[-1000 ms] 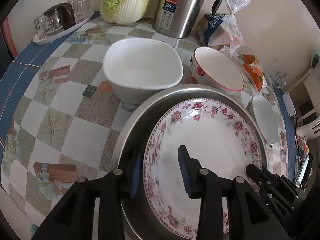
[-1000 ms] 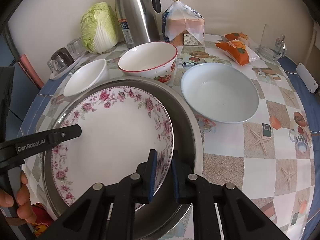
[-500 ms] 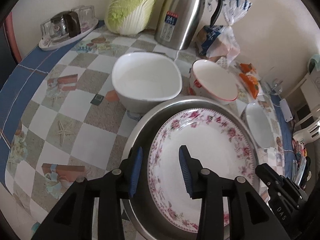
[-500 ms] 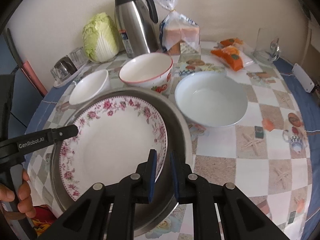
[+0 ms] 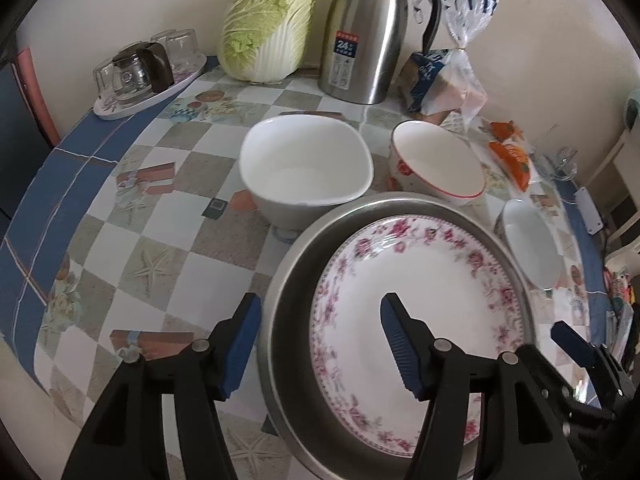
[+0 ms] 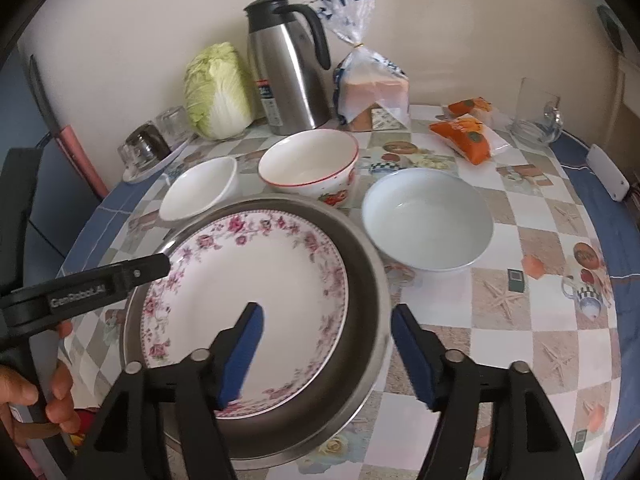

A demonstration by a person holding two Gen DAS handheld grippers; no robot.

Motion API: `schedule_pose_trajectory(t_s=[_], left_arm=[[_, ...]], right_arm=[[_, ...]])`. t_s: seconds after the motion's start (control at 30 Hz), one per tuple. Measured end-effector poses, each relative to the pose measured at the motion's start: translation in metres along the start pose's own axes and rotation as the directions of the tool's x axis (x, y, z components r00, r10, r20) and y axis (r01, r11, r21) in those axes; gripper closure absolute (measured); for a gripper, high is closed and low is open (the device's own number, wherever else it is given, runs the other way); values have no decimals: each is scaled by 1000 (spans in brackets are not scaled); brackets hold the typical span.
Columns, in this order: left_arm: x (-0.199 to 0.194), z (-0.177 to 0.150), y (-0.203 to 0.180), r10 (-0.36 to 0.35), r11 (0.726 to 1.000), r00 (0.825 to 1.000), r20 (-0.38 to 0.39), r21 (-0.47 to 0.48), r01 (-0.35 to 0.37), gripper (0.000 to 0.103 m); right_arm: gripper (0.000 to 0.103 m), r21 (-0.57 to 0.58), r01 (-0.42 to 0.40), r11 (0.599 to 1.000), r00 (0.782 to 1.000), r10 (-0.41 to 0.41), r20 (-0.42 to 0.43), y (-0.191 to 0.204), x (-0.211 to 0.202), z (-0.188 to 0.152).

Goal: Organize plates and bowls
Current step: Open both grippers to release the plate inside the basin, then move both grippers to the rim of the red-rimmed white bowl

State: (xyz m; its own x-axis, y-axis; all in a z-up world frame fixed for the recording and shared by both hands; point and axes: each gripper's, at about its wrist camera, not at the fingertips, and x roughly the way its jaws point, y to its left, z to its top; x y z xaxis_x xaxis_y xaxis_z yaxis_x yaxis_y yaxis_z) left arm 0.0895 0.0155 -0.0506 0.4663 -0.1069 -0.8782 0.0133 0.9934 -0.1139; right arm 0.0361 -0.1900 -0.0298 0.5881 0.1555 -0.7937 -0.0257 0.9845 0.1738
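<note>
A floral plate (image 5: 420, 280) (image 6: 256, 280) lies inside a steel pan (image 5: 292, 340) (image 6: 364, 300) on the table. My left gripper (image 5: 320, 344) straddles the pan's left rim. Its jaws are opening and the pads stand clear of the metal. My right gripper (image 6: 328, 356) straddles the right rim the same way, its jaws also opening and apart from the rim. Behind the pan stand a white squarish bowl (image 5: 304, 168) (image 6: 200, 188), a red-rimmed flowered bowl (image 5: 436, 164) (image 6: 308, 164) and a pale shallow bowl (image 5: 528, 248) (image 6: 428, 216).
Along the back wall are a steel thermos jug (image 5: 368, 32), a cabbage (image 5: 268, 24), a bread bag (image 5: 448, 80) and a tray of glasses (image 5: 148, 72). Orange snack packets (image 6: 464, 136) lie at the right. A hand (image 6: 56, 400) holds the left gripper's handle.
Both grippers' jaws have spread apart and let go of the pan's rim. Both views have drawn back a little, showing more of the table.
</note>
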Motion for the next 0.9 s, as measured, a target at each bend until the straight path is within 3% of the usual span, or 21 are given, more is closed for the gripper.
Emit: schedule_pose_trajectory(t_s=[0.03,0.1,0.17,0.2,0.37,0.57,0.9], left_arm=[[0,0,0,11,1000,1000,1,1,-11,35],[-1,0,1,19,1000,1000,12,-1,-19,14],[-4,0,2,22,1000,999,33,1,-22,14],[-4,0,2,24,1000,999,37,2,-24,14],[-7,0,5,9,1000,999,32,-4,-9,14],[-9,0,1,12,1000,999,36,8,-13,14],[-27,20,-16,35,993,997,71,112,-43,14]], right_arm=[[19,-4,-8,1000,1000,8,-6,1,2,-1],[13,-9,-12,1000,1000,12,-5,2,3,-1],[1,-2,-11,1000,1000,11,1,1,2,-1],[0,2,-11,1000,1000,11,6,-1,1,-1],[0,15,-3,1000,1000,2,15,-11,-3,-3],[0,111,-8,994,1000,5,28,-39,-8,-9],[0,162,-15,987,999,7,52,-54,-14,-9]])
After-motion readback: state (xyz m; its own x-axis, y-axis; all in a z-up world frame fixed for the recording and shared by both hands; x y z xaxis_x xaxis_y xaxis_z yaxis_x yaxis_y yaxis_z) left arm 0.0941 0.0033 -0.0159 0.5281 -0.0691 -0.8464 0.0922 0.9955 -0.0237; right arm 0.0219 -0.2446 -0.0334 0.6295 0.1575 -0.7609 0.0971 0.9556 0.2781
